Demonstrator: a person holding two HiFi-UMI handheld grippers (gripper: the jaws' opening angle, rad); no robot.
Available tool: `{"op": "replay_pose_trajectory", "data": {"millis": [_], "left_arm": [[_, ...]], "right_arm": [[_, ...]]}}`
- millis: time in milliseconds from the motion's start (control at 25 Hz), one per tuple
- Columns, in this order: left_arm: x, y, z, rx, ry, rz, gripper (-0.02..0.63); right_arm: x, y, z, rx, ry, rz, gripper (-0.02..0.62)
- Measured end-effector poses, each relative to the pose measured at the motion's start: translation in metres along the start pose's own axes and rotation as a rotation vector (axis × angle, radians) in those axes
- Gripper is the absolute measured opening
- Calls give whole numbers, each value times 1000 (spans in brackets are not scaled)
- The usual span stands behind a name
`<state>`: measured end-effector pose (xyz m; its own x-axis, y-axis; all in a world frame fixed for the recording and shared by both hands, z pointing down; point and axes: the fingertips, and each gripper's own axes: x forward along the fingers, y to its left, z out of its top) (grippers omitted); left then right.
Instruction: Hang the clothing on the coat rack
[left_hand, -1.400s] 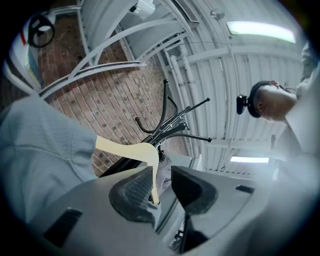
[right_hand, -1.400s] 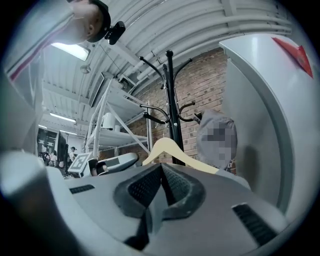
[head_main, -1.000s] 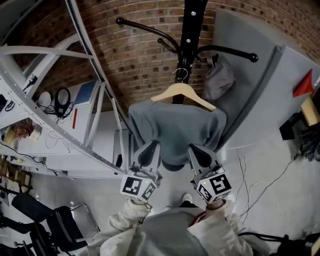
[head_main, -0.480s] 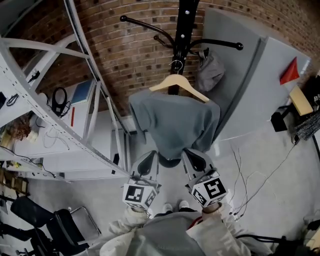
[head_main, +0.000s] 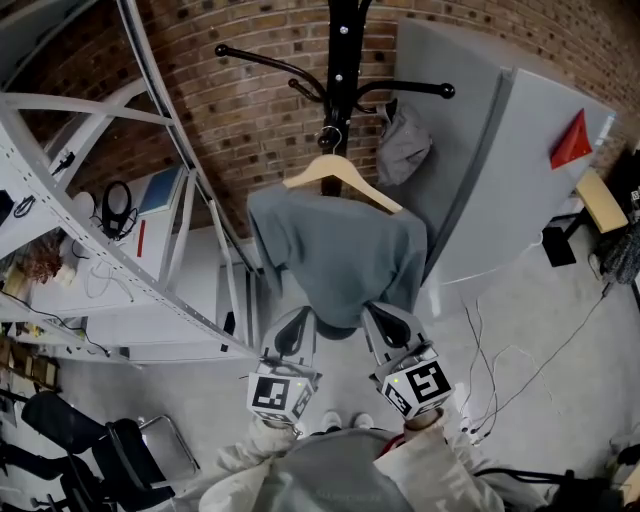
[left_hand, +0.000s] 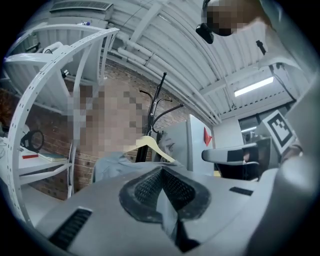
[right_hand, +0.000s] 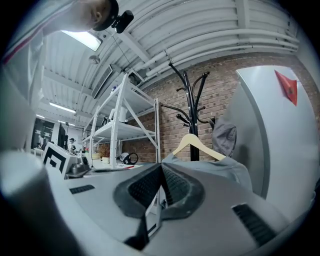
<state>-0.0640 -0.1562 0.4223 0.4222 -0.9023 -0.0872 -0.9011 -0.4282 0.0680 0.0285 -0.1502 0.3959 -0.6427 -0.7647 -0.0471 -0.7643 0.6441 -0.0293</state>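
Observation:
A grey garment (head_main: 340, 250) hangs on a wooden hanger (head_main: 340, 180), whose hook sits on the black coat rack (head_main: 342, 60). Both grippers are just below the garment's lower hem. My left gripper (head_main: 297, 318) is shut, its pads meeting with no cloth between them (left_hand: 161, 172). My right gripper (head_main: 385, 315) is also shut and empty (right_hand: 161, 167). Past each gripper's jaws the gripper views show the hanger (right_hand: 196, 145) and the garment (left_hand: 112, 167) in front of the rack (right_hand: 192, 100).
A small grey bag or cloth (head_main: 403, 148) hangs on another arm of the rack. White metal shelving (head_main: 110, 200) with headphones (head_main: 122, 205) stands at the left. At the right is a grey panel (head_main: 480, 170). Cables (head_main: 500, 370) lie on the floor.
Both grippers have drawn back and down from the garment's hem. The garment and hanger stay on the rack.

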Motion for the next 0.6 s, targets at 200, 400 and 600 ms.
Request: {"op": "replay_pose_trajectory", "data": {"millis": [200, 400, 600], "left_arm": [[5, -6, -6, 15, 15, 29, 9], [7, -9, -14, 32, 32, 38, 9], [6, -10, -17, 53, 40, 54, 9]], "right_arm": [[-3, -8, -4, 5, 13, 24, 21], [-5, -11, -8, 16, 18, 41, 21], [-7, -14, -5, 11, 16, 41, 21]]}}
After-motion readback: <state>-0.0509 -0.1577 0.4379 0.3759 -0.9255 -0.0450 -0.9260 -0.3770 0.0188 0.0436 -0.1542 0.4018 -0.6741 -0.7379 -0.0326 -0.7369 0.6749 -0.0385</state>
